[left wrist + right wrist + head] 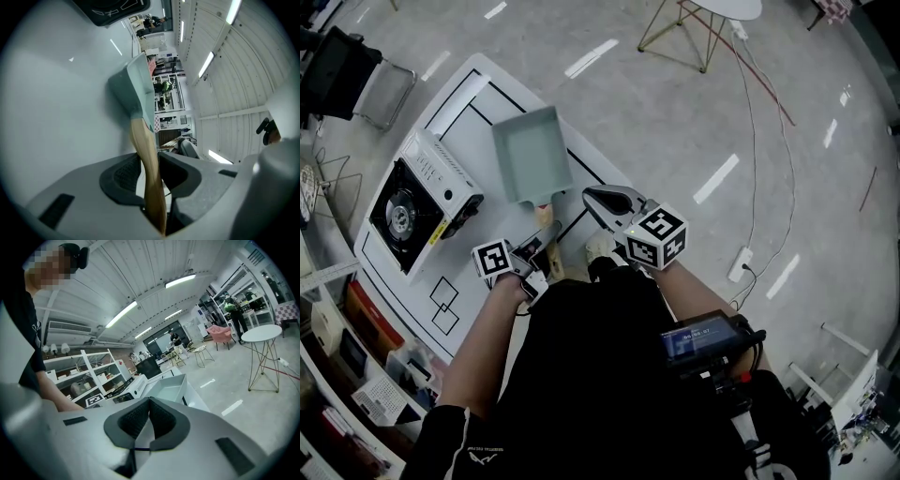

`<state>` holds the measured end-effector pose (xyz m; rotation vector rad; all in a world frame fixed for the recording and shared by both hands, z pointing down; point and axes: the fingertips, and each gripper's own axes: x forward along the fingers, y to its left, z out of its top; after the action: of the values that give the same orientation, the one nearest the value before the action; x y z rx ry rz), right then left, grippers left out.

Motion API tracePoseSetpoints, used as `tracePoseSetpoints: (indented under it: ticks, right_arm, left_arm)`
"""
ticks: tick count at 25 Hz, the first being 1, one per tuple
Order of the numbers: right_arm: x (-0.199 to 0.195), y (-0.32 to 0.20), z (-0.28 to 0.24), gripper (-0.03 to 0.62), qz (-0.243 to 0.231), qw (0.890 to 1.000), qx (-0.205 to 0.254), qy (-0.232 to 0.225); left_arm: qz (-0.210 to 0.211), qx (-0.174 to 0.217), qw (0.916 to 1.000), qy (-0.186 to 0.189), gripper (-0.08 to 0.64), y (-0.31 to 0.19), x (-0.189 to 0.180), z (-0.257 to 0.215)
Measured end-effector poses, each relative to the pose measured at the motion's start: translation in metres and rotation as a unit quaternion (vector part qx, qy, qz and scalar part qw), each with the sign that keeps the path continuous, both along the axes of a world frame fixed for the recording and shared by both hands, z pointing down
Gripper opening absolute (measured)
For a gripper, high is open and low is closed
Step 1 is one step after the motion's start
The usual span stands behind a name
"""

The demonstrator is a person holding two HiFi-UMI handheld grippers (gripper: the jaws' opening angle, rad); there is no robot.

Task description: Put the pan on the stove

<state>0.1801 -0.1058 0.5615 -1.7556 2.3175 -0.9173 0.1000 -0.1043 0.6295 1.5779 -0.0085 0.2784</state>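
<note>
Handle end: pale wooden handle (143,140) of the square teal pan (133,89) buried between left claw (149,158) jaws.
Table: white table's (455,122) near edge behind person's arm (478,347).

Open table (478,112) strip between pan (530,150) and stove (441,173); burner (397,214) uncovered, reachable from above.

The person wears a black short-sleeved shirt (581,375) (white logo (483,457) at 7 o'clock); the left gripper (549,230) and right gripper (598,197) are pale grey with black-and-white marker cubes (656,234).
</note>
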Motion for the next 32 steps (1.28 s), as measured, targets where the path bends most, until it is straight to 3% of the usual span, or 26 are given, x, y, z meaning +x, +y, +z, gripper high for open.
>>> tracePoseSetpoints:
  ticks: [23, 32]
  right_arm:
    - [0.0, 0.003, 0.001, 0.026, -0.007, 1.0, -0.007, -0.007]
    - [-0.001, 0.003, 0.002, 0.026, -0.014, 1.0, -0.007, -0.009]
  left_arm:
    - [-0.024, 0.005, 0.999, 0.038, 0.112, -0.006, -0.003, -0.009]
    - [-0.03, 0.002, 0.9989, 0.037, 0.115, -0.004, -0.006, -0.014]
